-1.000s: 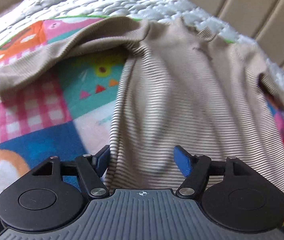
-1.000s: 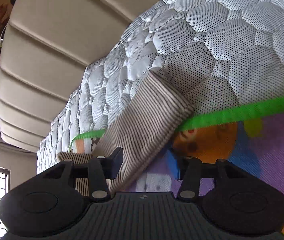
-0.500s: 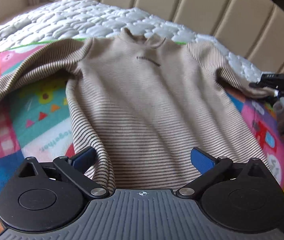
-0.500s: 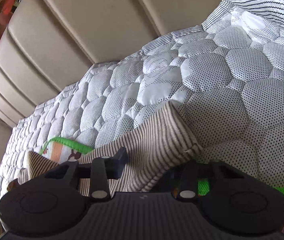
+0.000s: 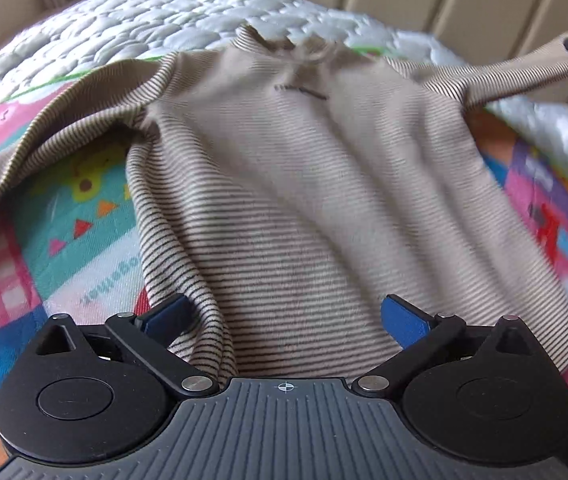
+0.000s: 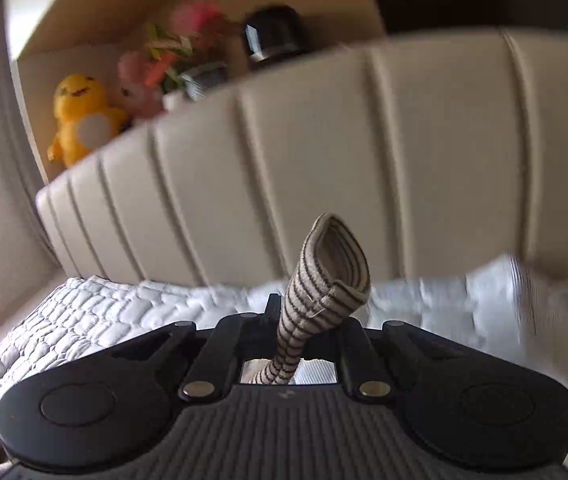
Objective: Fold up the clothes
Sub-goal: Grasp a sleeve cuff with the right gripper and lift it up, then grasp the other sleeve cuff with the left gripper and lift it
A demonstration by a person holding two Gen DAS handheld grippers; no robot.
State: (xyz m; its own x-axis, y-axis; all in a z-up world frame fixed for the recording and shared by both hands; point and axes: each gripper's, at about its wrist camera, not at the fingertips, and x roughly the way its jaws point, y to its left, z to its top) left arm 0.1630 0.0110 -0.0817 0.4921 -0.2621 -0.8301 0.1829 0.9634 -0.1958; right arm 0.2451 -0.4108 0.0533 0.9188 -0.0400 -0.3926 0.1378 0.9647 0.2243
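A beige striped long-sleeved shirt (image 5: 304,184) lies face up on a colourful patchwork blanket (image 5: 83,216). My left gripper (image 5: 284,316) is open over the shirt's bottom hem, its blue pads on either side of the cloth. The shirt's left sleeve (image 5: 43,136) trails to the left. The right sleeve (image 5: 524,72) is pulled up and out to the far right. In the right wrist view my right gripper (image 6: 308,320) is shut on that sleeve's cuff (image 6: 332,276), which sticks up between the fingers.
A white quilted mattress (image 5: 163,28) lies beyond the blanket, also in the right wrist view (image 6: 63,320). A padded beige headboard (image 6: 324,168) stands behind it. A shelf above holds a yellow plush toy (image 6: 79,116) and flowers (image 6: 179,52).
My right gripper has shut on the sleeve cuff and lifted it off the mattress, pulling the sleeve taut. My left gripper stayed open over the hem, slightly closer.
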